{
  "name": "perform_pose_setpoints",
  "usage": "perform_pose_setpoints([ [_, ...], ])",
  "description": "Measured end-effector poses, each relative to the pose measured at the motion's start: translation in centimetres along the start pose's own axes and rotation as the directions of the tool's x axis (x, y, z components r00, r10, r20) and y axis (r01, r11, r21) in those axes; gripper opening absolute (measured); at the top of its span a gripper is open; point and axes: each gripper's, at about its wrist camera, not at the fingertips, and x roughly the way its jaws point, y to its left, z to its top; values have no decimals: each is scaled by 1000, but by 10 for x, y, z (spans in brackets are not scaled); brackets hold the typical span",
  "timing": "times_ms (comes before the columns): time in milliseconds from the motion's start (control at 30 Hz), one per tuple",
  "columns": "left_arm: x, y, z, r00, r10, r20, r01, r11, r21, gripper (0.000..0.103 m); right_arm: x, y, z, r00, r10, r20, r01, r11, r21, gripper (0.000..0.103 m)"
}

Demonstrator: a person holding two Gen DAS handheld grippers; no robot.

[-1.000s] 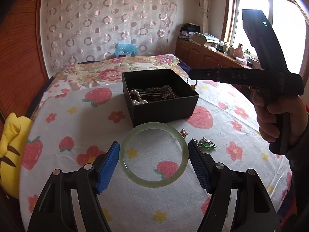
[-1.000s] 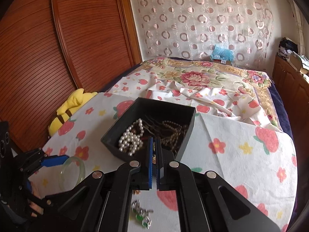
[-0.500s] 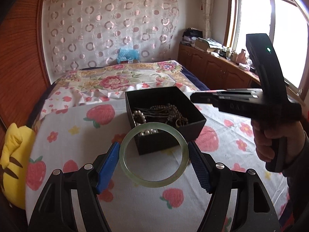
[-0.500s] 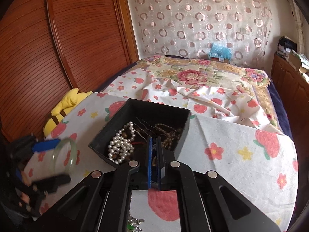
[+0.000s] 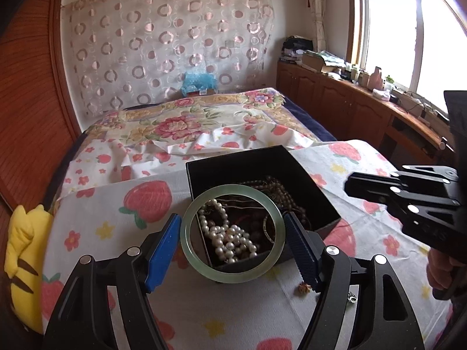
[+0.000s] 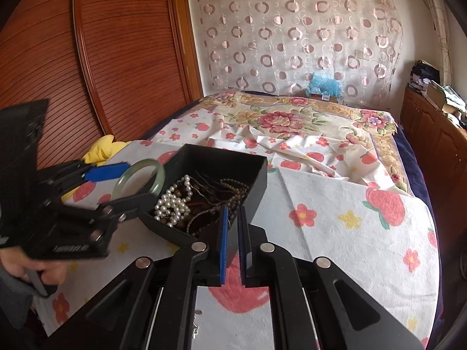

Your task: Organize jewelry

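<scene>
My left gripper (image 5: 232,233) is shut on a pale green jade bangle (image 5: 186,242) and holds it in the air just over the near edge of the black jewelry box (image 5: 262,160). The box holds a pearl strand (image 5: 230,242) and dark bead necklaces. In the right wrist view the bangle (image 6: 122,179) hangs at the box's (image 6: 259,178) left corner. My right gripper (image 6: 232,214) is slightly open and empty, its tips above the box's near side. A small gold trinket (image 5: 303,289) lies on the cloth by the left gripper's right finger.
The box stands on a strawberry-print cloth (image 6: 350,218) over a table. A yellow plush toy (image 5: 22,250) lies at the left. A bed with a floral quilt (image 6: 292,116) is behind, wooden cabinets (image 5: 335,102) at the right.
My left gripper has lifted the bangle off the cloth and carried it forward over the box. My right gripper's fingers have parted a little and its ring-like piece no longer shows.
</scene>
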Motion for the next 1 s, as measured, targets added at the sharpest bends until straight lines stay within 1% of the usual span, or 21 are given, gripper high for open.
perform_pose_setpoints([
  [433, 28, -12, 15, 999, 15, -46, -13, 999, 30, 69, -10, -12, -27, 1000, -12, -15, 13, 1000, 17, 9],
  [700, 34, -18, 18, 998, 21, -58, -19, 999, 45, 69, -15, -16, -38, 1000, -14, -23, 15, 1000, 22, 9],
  [967, 18, -19, 12, 999, 4, -40, -3, 1000, 27, 78, -17, -9, -47, 999, 0, -38, 1, 1000, 10, 9],
  [1000, 14, -18, 11, 999, 0, -34, 1, 1000, 22, 81, -17, -7, -48, 999, 2, -41, -2, 1000, 6, 9],
])
